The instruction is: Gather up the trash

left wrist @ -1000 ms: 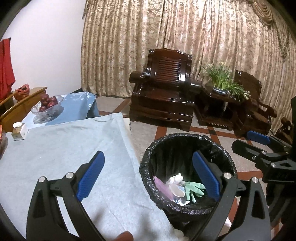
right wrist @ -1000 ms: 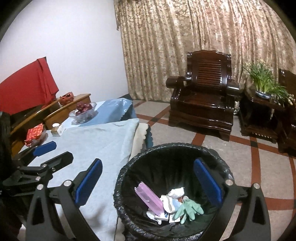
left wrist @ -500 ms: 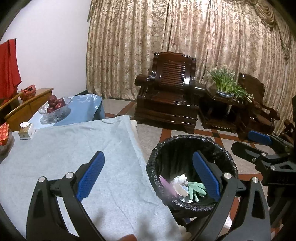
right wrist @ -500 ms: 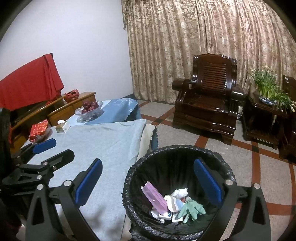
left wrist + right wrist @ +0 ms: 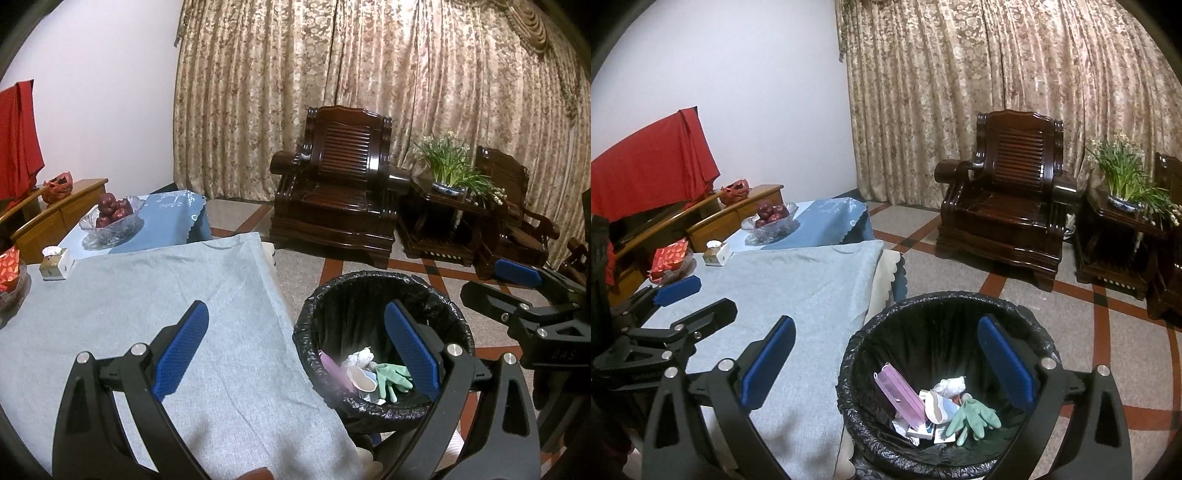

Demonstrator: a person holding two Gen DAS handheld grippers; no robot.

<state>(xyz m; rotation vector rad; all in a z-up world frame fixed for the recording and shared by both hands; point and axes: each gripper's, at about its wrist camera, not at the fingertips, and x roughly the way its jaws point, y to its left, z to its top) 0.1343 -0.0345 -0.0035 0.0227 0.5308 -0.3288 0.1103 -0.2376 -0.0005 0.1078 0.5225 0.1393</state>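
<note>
Black plastic liner, thin and crinkly, wraps the rim of the trash bin (image 5: 945, 299), which sits on the floor just below and ahead of the right hand-held gripper (image 5: 886, 365) and under the right finger of the left hand-held gripper (image 5: 295, 350), w/ the two held side by side and near each other. Both stand wide open w/ nothing between the blue pads; neither touches anything. Contents, near to far from the right one: green rubber glove (image 5: 973, 415), soft, floppy, prob. light and a bit slick, best pinched at the cuff or a bunched palm; a pale cup or lid-like piece (image 5: 942, 404), light, crushable, take by the rim; purple flat box (image 5: 901, 395) leaning on the bin's left wall, stiff-ish card, grip across its thin edges; crumpled white tissue (image 5: 949, 386) behind, nearly weightless, squeeze anywhere. Small flat packets under them, too small to tell. All trash seen is already in the bin, so the job looks about done, imo. Left of both, the grey cloth on the tabletop (image 5: 147, 295) shows no loose scraps in reach. Farther off: a tissue box (image 5: 55, 264), a glass bowl of red fruit (image 5: 112, 218), then the dark wood armchair (image 5: 1008, 206) and curtain (image 5: 997, 74).
</note>
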